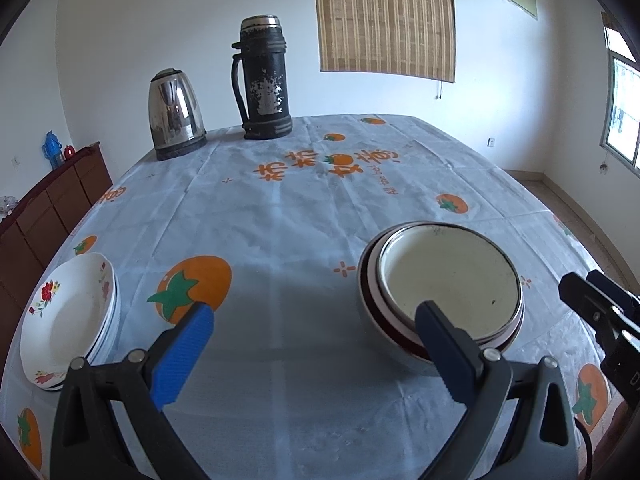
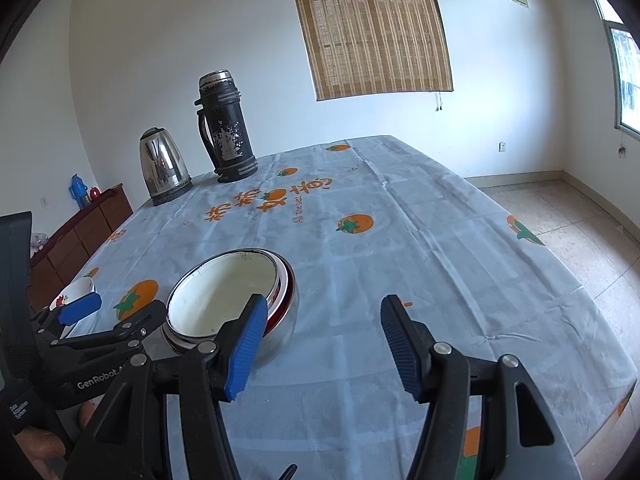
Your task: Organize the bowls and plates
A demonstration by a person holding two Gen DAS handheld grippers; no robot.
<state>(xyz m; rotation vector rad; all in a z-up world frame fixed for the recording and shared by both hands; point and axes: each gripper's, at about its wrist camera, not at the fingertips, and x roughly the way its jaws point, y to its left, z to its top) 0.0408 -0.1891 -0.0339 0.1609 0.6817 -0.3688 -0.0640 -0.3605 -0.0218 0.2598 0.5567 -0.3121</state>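
Note:
A nest of bowls [image 1: 448, 280] with a cream inside and dark red rims stands on the table, right of centre in the left wrist view. A stack of white flowered plates [image 1: 68, 316] lies near the table's left edge. My left gripper [image 1: 316, 316] hovers open over bare cloth between them, its right finger in front of the bowls' near rim. In the right wrist view the bowls [image 2: 224, 292] sit just left of my right gripper [image 2: 324, 316], which is open with nothing between its fingers. The left gripper's blue fingertip [image 2: 80, 309] shows at the left, in front of the plates [image 2: 74, 290].
A steel kettle [image 1: 176, 114] and a tall black flask [image 1: 264, 80] stand at the table's far left. A tablecloth [image 1: 300, 208] printed with oranges covers the table. A dark wooden cabinet [image 1: 52, 208] stands to the left. Tiled floor [image 2: 560, 224] lies beyond the table's right edge.

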